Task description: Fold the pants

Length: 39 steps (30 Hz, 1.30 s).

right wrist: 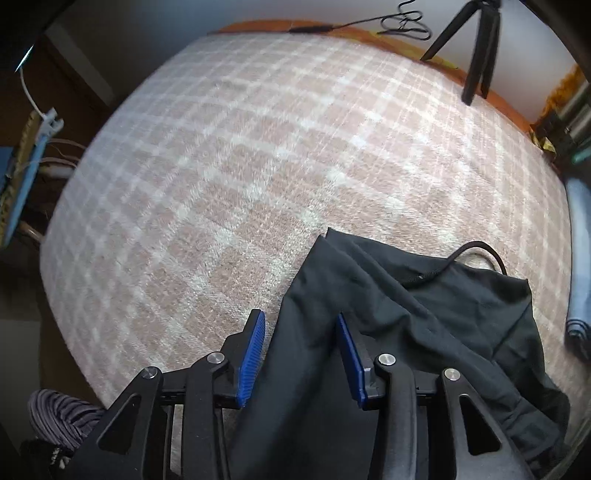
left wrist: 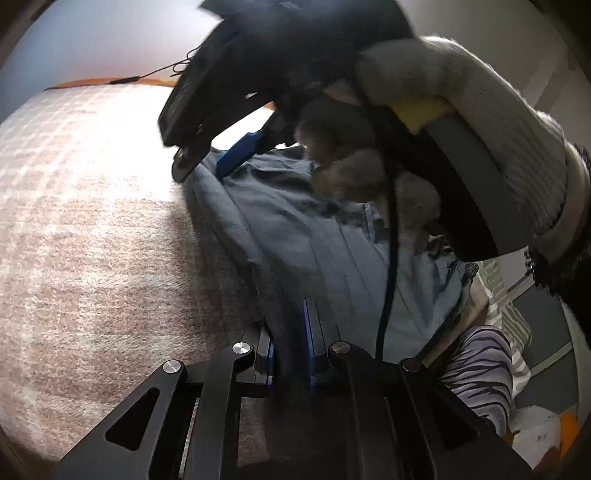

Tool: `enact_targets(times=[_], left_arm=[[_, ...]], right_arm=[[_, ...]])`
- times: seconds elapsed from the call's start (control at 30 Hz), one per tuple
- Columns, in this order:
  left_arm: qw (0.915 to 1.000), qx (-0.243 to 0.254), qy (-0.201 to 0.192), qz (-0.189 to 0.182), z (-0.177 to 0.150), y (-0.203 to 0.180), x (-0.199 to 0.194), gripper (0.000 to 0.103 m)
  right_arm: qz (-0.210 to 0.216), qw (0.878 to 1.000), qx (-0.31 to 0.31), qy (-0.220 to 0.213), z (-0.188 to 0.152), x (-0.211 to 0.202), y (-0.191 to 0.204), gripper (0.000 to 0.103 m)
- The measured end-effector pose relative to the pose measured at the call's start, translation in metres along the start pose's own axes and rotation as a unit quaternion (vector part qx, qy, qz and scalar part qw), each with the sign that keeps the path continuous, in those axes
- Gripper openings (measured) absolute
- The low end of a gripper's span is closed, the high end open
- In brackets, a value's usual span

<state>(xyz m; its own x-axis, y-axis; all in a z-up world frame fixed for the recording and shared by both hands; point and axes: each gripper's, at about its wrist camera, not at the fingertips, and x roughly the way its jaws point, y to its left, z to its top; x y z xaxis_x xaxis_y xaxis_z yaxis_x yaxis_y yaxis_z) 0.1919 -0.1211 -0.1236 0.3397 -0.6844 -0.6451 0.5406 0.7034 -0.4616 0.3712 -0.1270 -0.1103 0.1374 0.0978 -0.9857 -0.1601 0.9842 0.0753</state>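
Dark grey pants [right wrist: 406,325] lie bunched on a pink-and-white checked blanket [right wrist: 240,184]. In the left wrist view the pants [left wrist: 295,236] run away from my left gripper [left wrist: 290,328], whose blue pads are close together with a fold of the fabric pinched between them. My right gripper [right wrist: 301,332] is open, its blue pads [right wrist: 253,354] apart, with the pants' edge lying between them. The right gripper also shows in the left wrist view [left wrist: 221,147], held by a gloved hand [left wrist: 461,147] over the pants' far end.
A black tripod [right wrist: 476,48] and a black cable [right wrist: 402,22] sit at the blanket's far edge. A cable [right wrist: 476,251] lies on the pants. Striped cloth [left wrist: 480,373] is at the right of the left wrist view. Furniture stands left of the blanket [right wrist: 26,166].
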Motion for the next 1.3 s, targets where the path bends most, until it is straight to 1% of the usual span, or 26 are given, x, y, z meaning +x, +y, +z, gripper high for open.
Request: enact_targets(times=[0.1, 0.13, 0.17, 0.2, 0.23, 0.27, 0.3, 0.37, 0.5, 0.63, 0.8, 0.93, 1.0, 1.13, 1.3], left_arm=[[1.0, 0.007, -0.001, 0.0, 0.002, -0.008, 0.007, 0.01], [0.9999, 0.01, -0.001, 0.0, 0.003, -0.01, 0.008, 0.01], [0.9999, 0.012, -0.001, -0.001, 0.003, -0.015, 0.006, 0.008], [0.9999, 0.013, -0.001, -0.002, 0.004, -0.014, 0.007, 0.008], [0.9999, 0.014, -0.001, -0.005, 0.004, -0.015, 0.006, 0.007], [0.9999, 0.015, -0.002, -0.007, 0.005, -0.017, 0.006, 0.007], [0.9998, 0.015, -0.004, -0.012, 0.006, -0.019, 0.005, 0.007], [0.9996, 0.019, -0.008, -0.017, 0.008, -0.019, 0.0, 0.006], [0.9992, 0.023, -0.012, -0.031, 0.013, -0.029, -0.003, 0.006], [0.9983, 0.035, -0.014, -0.044, 0.017, -0.047, 0.0, 0.006], [0.9966, 0.048, -0.016, -0.065, 0.027, -0.067, 0.003, 0.006], [0.9942, 0.06, -0.017, -0.088, 0.037, -0.091, 0.009, 0.006], [0.993, 0.068, -0.015, -0.096, 0.041, -0.102, 0.014, 0.006], [0.9895, 0.08, -0.005, -0.12, 0.05, -0.125, 0.028, 0.006], [0.9851, 0.103, 0.007, -0.138, 0.058, -0.152, 0.044, 0.005]], right_arm=[[-0.034, 0.999, -0.03, 0.014, 0.003, 0.01, 0.013, 0.042], [-0.045, 0.998, -0.04, 0.014, 0.003, 0.012, 0.016, 0.038], [-0.053, 0.997, -0.046, 0.01, 0.002, 0.012, 0.017, 0.029], [-0.053, 0.998, -0.047, 0.006, 0.001, 0.01, 0.016, 0.024], [-0.043, 0.998, -0.044, -0.003, 0.0, 0.006, 0.013, 0.015], [-0.034, 0.999, -0.037, -0.016, -0.001, 0.001, 0.009, 0.01], [-0.022, 0.999, -0.023, -0.033, -0.003, -0.007, 0.002, 0.007], [-0.002, 0.999, -0.003, -0.053, -0.011, -0.02, -0.011, 0.003], [0.021, 0.995, 0.024, -0.095, -0.027, -0.044, -0.035, 0.002], [0.046, 0.989, 0.055, -0.132, -0.043, -0.067, -0.062, 0.001], [0.06, 0.98, 0.086, -0.168, -0.069, -0.092, -0.096, 0.001], [0.062, 0.972, 0.113, -0.195, -0.087, -0.11, -0.125, 0.001], [0.056, 0.968, 0.125, -0.208, -0.098, -0.118, -0.143, 0.001], [0.05, 0.961, 0.151, -0.225, -0.119, -0.129, -0.178, 0.001], [0.046, 0.95, 0.185, -0.247, -0.149, -0.144, -0.222, 0.001]])
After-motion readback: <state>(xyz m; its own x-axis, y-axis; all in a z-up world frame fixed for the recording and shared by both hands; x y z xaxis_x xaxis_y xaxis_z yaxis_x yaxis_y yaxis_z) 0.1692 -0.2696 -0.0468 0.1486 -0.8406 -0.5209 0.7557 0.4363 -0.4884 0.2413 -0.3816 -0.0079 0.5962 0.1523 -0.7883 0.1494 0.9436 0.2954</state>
